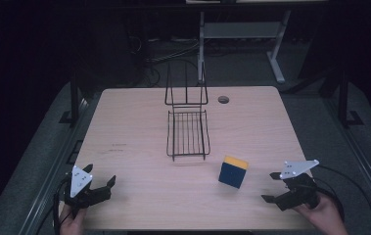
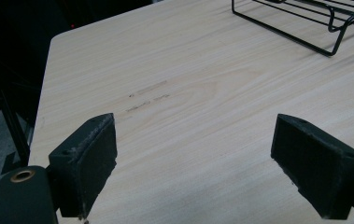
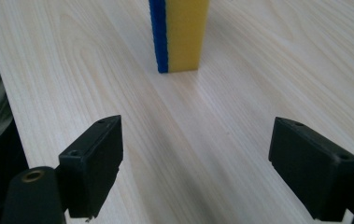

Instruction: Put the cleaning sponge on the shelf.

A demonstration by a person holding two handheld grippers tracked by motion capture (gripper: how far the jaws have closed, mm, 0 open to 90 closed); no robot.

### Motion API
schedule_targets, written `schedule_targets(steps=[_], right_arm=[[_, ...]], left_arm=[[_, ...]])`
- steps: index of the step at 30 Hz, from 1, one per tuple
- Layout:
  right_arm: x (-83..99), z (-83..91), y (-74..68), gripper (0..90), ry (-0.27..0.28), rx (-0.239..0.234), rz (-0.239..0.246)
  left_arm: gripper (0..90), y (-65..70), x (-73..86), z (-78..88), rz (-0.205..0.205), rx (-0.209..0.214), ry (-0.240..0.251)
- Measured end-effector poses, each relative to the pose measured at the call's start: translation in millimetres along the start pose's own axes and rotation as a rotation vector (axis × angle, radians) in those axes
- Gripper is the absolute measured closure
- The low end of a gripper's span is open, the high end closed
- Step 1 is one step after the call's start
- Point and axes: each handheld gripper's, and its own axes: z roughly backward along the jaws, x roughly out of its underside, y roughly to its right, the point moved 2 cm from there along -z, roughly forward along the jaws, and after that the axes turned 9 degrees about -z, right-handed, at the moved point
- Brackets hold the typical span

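Blue-and-yellow block point(image 1: 233, 172) stands on tabletop point(image 1: 134, 122), near open right tongs point(image 1: 270, 186). Wire rack point(image 1: 188, 128) centre. Left tongs point(image 1: 101, 175) open, well apart.

The high view is dim: the table point(image 1: 139, 127) is evenly lit from above while the surroundings sink into near black. The block point(image 1: 233, 172) throws a faint shadow (soft-edged). Both gripper views are brighter, the wood grain sharp, the near jaws slightly soft, no glare
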Motion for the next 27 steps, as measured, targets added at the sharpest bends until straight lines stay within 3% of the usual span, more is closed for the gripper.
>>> schedule_targets(steps=[27], right_arm=[[-46.4, -17.1, -12.0, 17.4, -0.044, -0.042, 0.105]], left_arm=[[13.9, -2.3, -0.1, 1.0, 0.008, -0.008, 0.005]])
